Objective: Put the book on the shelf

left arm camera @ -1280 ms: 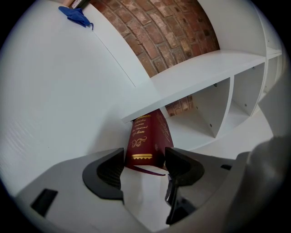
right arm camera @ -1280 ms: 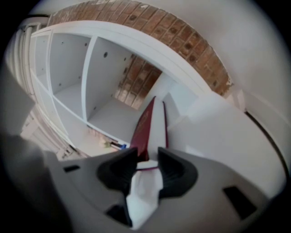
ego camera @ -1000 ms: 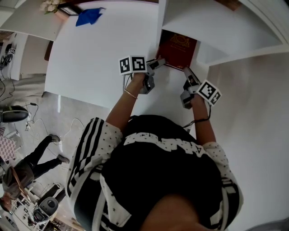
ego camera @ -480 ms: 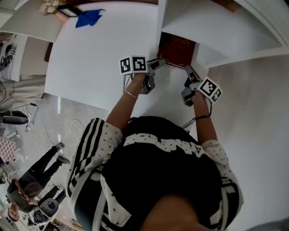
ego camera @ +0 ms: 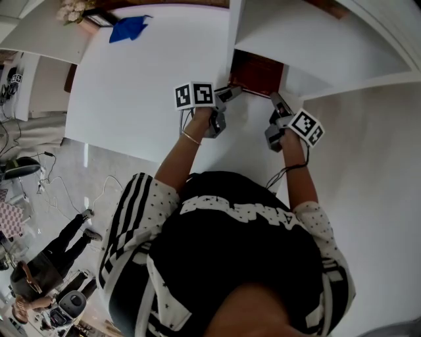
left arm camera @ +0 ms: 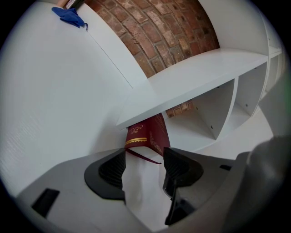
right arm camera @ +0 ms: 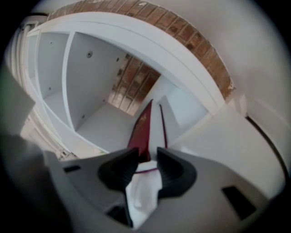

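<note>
My right gripper [right arm camera: 146,160] pinches the red book [right arm camera: 142,123], partly in the white shelf [right arm camera: 91,123]; my left gripper [left arm camera: 143,159] gapes empty, jaws just narrowing, the book just beyond

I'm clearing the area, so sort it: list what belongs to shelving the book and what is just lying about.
Belongs to the job:
- book, gripped by the right gripper
- shelf
- left gripper, jaws apart though just closing a little, only the book's ribbon between them

Just lying about:
- blue cloth
- flowers
</note>
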Demonstrator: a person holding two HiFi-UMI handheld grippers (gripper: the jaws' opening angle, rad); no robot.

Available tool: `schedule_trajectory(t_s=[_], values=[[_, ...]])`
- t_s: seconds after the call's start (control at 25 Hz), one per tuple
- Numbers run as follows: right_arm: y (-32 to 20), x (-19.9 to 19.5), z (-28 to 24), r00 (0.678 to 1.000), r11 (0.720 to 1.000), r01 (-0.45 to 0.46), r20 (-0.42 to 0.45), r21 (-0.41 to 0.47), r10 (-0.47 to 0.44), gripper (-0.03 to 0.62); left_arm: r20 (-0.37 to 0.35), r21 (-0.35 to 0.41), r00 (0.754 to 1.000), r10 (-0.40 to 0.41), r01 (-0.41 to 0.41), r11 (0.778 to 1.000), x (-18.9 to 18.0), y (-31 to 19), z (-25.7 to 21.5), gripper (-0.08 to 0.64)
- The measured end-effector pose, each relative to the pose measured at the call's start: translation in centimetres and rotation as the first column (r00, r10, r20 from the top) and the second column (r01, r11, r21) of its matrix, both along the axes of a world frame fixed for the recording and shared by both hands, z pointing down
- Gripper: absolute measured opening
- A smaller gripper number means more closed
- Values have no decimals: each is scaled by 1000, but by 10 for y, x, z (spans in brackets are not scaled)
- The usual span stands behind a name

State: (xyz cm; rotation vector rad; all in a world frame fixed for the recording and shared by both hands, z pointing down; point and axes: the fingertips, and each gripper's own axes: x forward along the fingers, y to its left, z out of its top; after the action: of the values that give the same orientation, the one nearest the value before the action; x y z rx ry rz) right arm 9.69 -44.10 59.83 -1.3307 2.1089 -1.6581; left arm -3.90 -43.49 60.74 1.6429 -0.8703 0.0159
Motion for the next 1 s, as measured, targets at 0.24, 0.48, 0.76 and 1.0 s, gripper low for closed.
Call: schedule_trajectory(t_s=[0.24,0.48,0.76,1.0], values=[[-5,3,-2,1000,1000,-3,-5,-1,3,140,0,0,1000,2,-2,1000,3,1,-1,285],[-9,4,-2,1000,1000,-7,-9,1,7,140,1,0,1000,-4,4,1000,0,0,-2,282],[-9,5,-2,1000,1000,-17,11,0,17,140,12,5,1000,-7,7,1000,-3,1,-4,264],[-8,5,-1,999,1000,-28,25,0,28,140,38,25,999,-22,21,999,-10,1,-7,205]])
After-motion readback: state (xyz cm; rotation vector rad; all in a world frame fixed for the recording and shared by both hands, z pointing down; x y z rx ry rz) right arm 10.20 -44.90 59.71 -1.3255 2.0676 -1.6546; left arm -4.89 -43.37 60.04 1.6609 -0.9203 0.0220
